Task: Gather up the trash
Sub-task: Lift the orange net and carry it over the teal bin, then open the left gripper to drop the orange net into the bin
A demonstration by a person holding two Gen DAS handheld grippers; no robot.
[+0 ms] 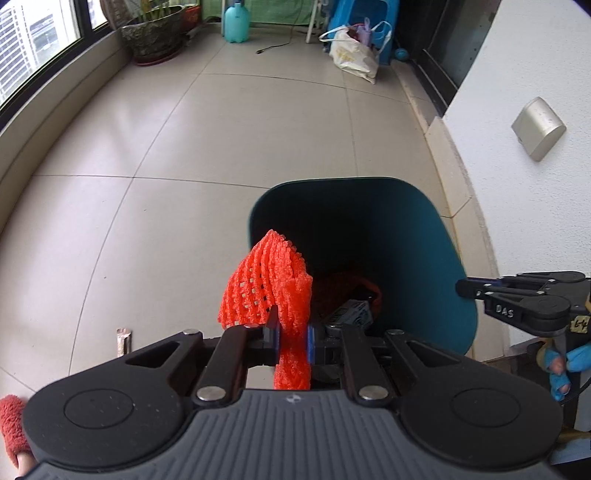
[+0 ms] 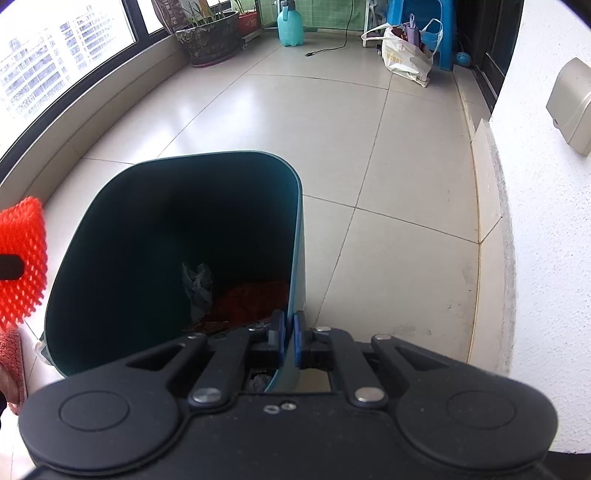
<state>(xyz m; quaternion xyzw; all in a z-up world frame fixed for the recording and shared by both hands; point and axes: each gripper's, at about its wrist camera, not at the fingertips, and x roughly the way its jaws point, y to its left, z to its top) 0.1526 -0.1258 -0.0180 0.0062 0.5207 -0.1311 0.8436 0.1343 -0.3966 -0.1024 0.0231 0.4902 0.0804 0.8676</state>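
Left claw (image 1: 291, 341) clamped on net (image 1: 266, 288), bin (image 2: 177, 177) just ahead for dropping; right claw (image 2: 290, 336) pinching bin wall (steadying it)

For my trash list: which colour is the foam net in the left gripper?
Bright orange-red foam net, clearest in the left wrist view.

A pale glossy tiled floor (image 2: 295, 122) runs to a curved window (image 2: 55, 70). Beside the glass stands a dark mottled ceramic planter (image 2: 208, 38) with green shoots, and near it a turquoise plastic watering jug (image 2: 290, 27). A white plastic shopping bag (image 2: 406, 55) leans against a blue plastic stool (image 2: 445, 26), and a black cord (image 2: 332, 48) lies on the tiles.
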